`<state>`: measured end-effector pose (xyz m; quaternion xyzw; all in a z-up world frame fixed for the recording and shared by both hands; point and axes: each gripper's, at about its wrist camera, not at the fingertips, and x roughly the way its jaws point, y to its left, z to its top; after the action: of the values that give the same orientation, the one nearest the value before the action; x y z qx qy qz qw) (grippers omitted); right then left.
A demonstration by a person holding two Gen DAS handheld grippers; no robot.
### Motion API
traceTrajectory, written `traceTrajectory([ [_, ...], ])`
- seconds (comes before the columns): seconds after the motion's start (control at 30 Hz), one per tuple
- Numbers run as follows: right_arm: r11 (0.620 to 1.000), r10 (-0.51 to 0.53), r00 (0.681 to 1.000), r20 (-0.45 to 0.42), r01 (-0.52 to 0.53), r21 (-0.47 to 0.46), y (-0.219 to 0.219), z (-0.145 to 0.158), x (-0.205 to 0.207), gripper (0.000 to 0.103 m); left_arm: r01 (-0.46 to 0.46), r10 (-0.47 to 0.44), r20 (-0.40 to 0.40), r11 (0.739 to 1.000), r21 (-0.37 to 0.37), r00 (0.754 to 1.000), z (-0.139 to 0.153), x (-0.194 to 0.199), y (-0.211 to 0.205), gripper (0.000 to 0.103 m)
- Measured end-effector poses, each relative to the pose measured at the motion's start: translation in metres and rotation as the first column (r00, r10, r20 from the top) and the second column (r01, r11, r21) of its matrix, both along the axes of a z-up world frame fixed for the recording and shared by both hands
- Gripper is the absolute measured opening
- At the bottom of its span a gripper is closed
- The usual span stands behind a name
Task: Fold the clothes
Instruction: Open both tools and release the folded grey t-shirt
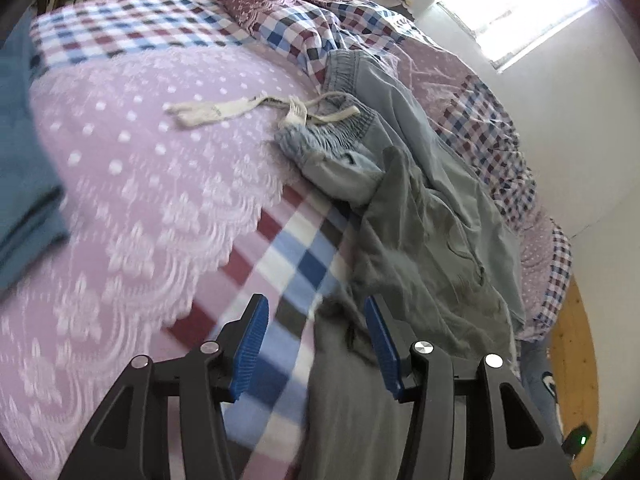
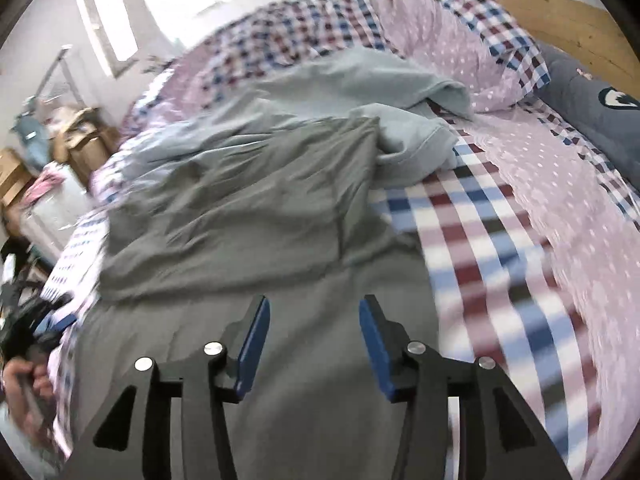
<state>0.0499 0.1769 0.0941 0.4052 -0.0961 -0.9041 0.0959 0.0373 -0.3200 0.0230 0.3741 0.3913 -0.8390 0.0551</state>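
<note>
Two hand-held grippers work over a bed (image 1: 132,148) dressed in a pink dotted and checked cover, w/ clothes heaped on its far side. The left gripper (image 1: 316,312) hangs above the checked strip, blue pads apart; an edge of the dark grey garment (image 1: 424,248) lies under and against its right-hand pad, but the pads don't press on it. The right gripper (image 2: 314,312) hovers over the same dark grey garment (image 2: 248,200), jaws apart, nothing between them. That garment is spread flat-ish across the cover, creased, its near part running toward the cameras. Behind it lie pale blue drawstring trousers (image 1: 400,92), elastic waistband bunched, the white drawstring (image 1: 240,108) trailing out onto the pink cover. In the right wrist view a light blue garment (image 2: 360,80) is crumpled beyond the grey one, poss. the same trousers; motion blur makes that hard to settle. A folded teal cloth (image 1: 20,160) sits at the left edge of the bed, well apart from the heap. A grey cushion (image 2: 600,120) rests by the wooden headboard (image 2: 560,16). Cardboard boxes (image 2: 80,140) stand beside the bed near the window wall; contents can't be made out. A hand (image 2: 24,384) shows at the left edge.
</note>
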Motion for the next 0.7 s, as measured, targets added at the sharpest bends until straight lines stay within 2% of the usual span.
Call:
traceTrajectory([
  [0.1,0.998,0.049,0.999,-0.021,-0.048,0.026,-0.009,-0.004,0.051,0.054,0.015,-0.015,-0.004,1.0,0.019,1.0,-0.002,0.019,0.007,0.054],
  [0.27,0.994,0.1,0.994,-0.043,-0.098,0.039,-0.027,-0.011,0.105,0.055,0.052,-0.051,-0.044,0.998,0.033,0.998,-0.003,0.067,0.017,0.054],
  [0.3,0.993,0.113,0.992,-0.057,-0.112,0.036,-0.031,-0.011,0.115,0.055,0.057,-0.055,-0.048,0.998,0.034,0.997,-0.003,0.077,0.018,0.057],
  [0.33,0.99,0.134,0.988,-0.081,-0.13,0.05,-0.037,-0.009,0.125,0.055,0.059,-0.057,-0.046,0.998,0.037,0.997,-0.006,0.094,0.02,0.065],
  [0.37,0.986,0.159,0.981,-0.11,-0.151,0.077,-0.044,-0.007,0.134,0.055,0.059,-0.058,-0.044,0.998,0.037,0.997,-0.007,0.106,0.022,0.069],
  [0.47,0.967,0.234,0.955,-0.182,-0.209,0.144,-0.061,0.001,0.155,0.057,0.056,-0.055,-0.032,0.997,0.046,0.998,-0.012,0.134,0.027,0.069],
  [0.5,0.963,0.252,0.948,-0.194,-0.225,0.149,-0.066,0.003,0.16,0.061,0.055,-0.053,-0.032,0.997,0.057,0.998,-0.013,0.144,0.029,0.069],
  [0.53,0.96,0.263,0.943,-0.202,-0.236,0.149,-0.069,0.005,0.164,0.07,0.054,-0.052,-0.031,0.996,0.07,0.998,-0.015,0.153,0.031,0.069],
  [0.6,0.96,0.269,0.935,-0.231,-0.244,0.135,-0.073,0.009,0.172,0.077,0.031,-0.028,-0.026,0.991,0.129,0.999,-0.022,0.17,0.031,0.07],
  [0.7,0.963,0.269,0.928,-0.258,-0.251,0.103,-0.078,0.013,0.177,0.08,-0.009,0.016,-0.029,0.977,0.212,0.999,-0.03,0.194,0.033,0.07],
])
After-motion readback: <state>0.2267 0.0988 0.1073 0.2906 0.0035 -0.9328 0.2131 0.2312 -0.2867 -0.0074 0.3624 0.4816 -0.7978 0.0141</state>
